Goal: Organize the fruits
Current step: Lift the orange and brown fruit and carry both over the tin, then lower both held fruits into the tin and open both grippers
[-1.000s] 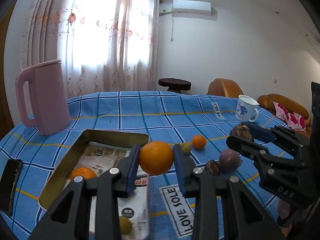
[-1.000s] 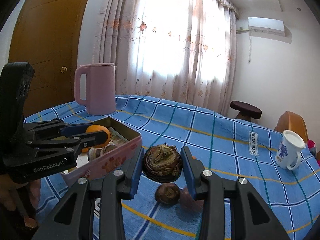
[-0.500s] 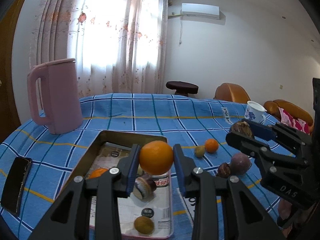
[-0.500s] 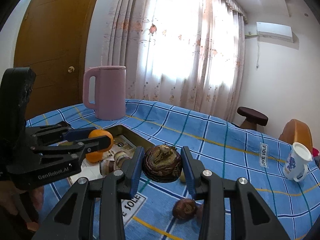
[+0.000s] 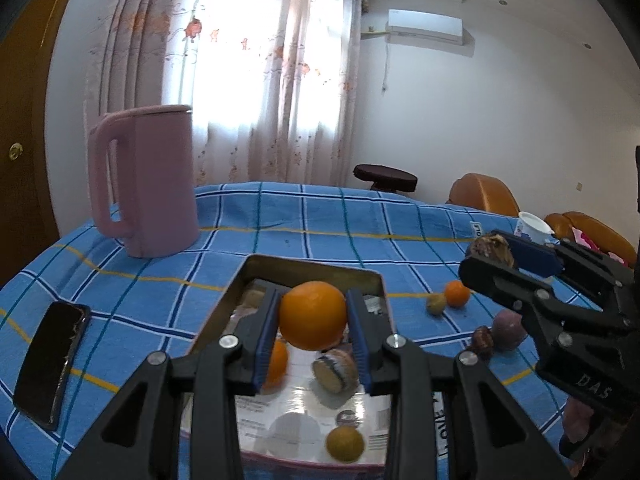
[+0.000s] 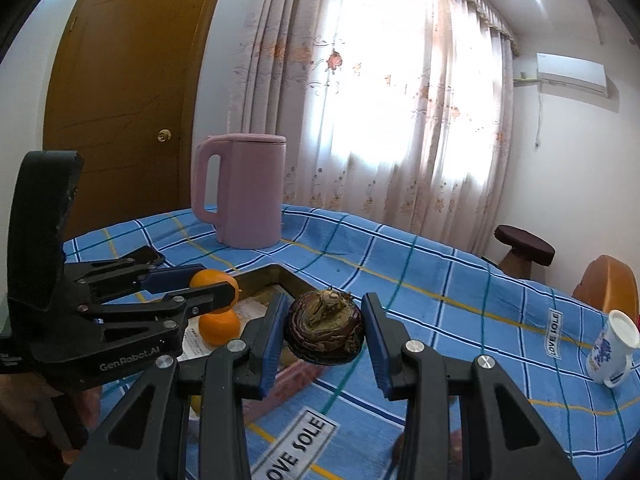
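My left tool point(image 5: 313, 322) grips orange point(image 5: 313, 315) over tin tray point(image 5: 312, 270) for dropping | right tool point(image 6: 325, 330) clamps brown shrivelled fruit point(image 6: 325, 332), next in.

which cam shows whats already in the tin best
The left wrist view: it looks down into the tin, showing three or more fruits under the held orange. The right wrist view shows only its corner, mostly hidden by grippers.

Clamped orange point(image 5: 312, 315) above fruit-filled tin point(image 5: 312, 270)

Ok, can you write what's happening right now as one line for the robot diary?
left gripper: shut on orange, above tray | right gripper: shut on brown bulb, beside tray | loose fruits on tablecloth
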A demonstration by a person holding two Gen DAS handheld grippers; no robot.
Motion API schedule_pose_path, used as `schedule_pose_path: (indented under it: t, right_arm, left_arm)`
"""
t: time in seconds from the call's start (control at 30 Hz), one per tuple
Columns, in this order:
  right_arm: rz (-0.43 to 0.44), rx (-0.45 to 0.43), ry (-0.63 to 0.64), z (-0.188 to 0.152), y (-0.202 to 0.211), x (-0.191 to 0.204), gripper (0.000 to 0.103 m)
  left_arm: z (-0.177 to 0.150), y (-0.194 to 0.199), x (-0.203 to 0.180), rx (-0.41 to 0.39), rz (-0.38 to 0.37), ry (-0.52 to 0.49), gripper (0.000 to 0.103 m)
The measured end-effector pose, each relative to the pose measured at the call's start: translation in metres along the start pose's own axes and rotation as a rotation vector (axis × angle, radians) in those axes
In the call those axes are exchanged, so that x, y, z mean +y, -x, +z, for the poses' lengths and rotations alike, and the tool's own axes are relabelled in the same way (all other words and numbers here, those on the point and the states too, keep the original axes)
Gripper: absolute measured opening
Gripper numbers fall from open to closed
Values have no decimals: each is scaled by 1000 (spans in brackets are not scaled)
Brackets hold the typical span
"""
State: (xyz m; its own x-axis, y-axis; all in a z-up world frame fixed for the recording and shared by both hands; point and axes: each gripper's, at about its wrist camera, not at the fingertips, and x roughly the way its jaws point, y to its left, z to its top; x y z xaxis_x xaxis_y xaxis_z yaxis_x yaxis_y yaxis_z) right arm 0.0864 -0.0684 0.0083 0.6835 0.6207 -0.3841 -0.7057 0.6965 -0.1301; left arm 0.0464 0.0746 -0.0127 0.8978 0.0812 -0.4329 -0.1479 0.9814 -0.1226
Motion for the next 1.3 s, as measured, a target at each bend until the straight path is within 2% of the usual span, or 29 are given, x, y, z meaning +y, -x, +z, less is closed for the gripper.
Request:
schedule_pose_path:
  t: [0.6, 1.3]
  right_arm:
    - [115, 79, 14, -6, -44, 41, 40]
    - [183, 184, 34, -21, -75, 59, 40]
  left_arm:
    - [-9, -8, 42, 49, 79, 54, 35]
    - [-14, -24, 52, 132, 48, 77, 35]
